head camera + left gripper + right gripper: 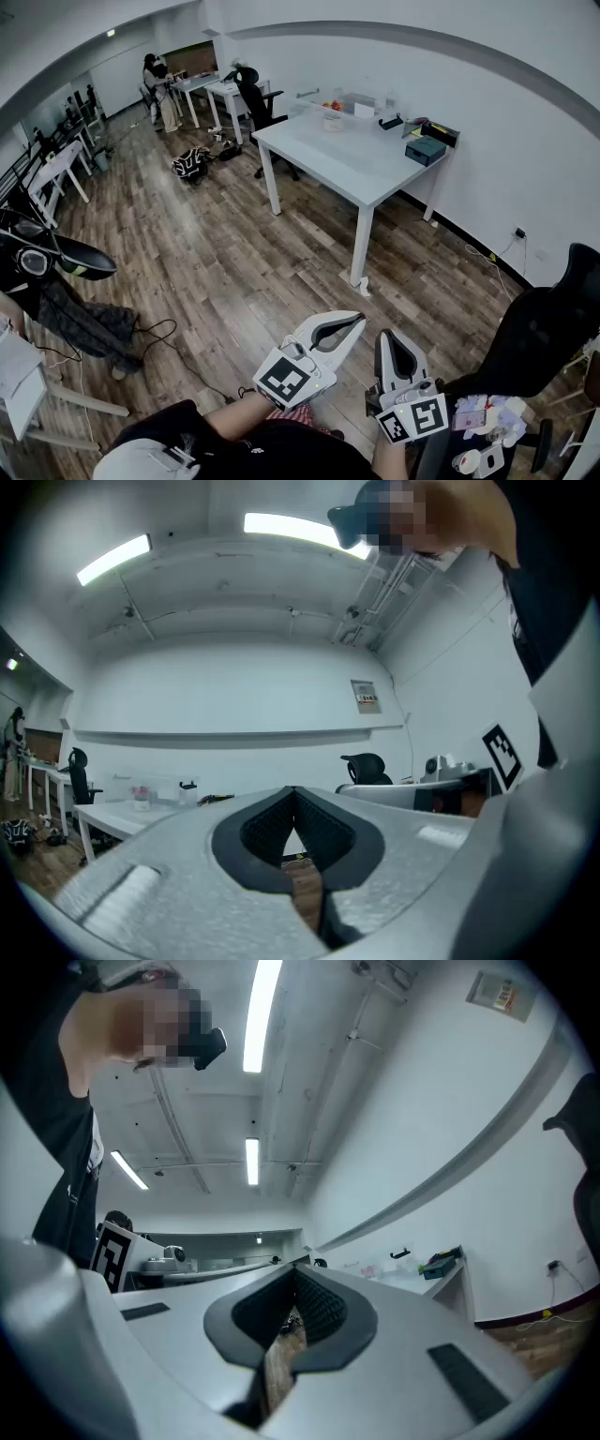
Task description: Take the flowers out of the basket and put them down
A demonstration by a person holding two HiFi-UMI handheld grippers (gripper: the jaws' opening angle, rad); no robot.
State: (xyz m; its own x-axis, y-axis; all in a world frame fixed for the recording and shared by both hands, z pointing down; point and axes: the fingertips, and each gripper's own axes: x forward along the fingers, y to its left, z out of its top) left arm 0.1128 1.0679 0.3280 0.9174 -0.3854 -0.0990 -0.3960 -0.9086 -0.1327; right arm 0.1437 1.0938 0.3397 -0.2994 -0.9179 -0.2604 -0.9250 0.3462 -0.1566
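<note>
Light: bright and even, from ceiling strip lamps (286, 524).
Glare: lamps blown out white in both gripper views.
Shadows: soft, faint on the floor (234, 262) under the desk (347, 164).
Distortion: strong fisheye; straight lines bend, corners go dark.
Focus: left gripper (293, 799) and right gripper (294, 1274) soft near the lens; background sharper.

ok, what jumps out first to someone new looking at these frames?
The two pale grippers low in the head view: the left gripper and right gripper, both shut with nothing between the jaws, held side by side over the wooden floor. Beyond them a white table stands against the wall, well away from both grippers, with a teal box near its right corner.
</note>
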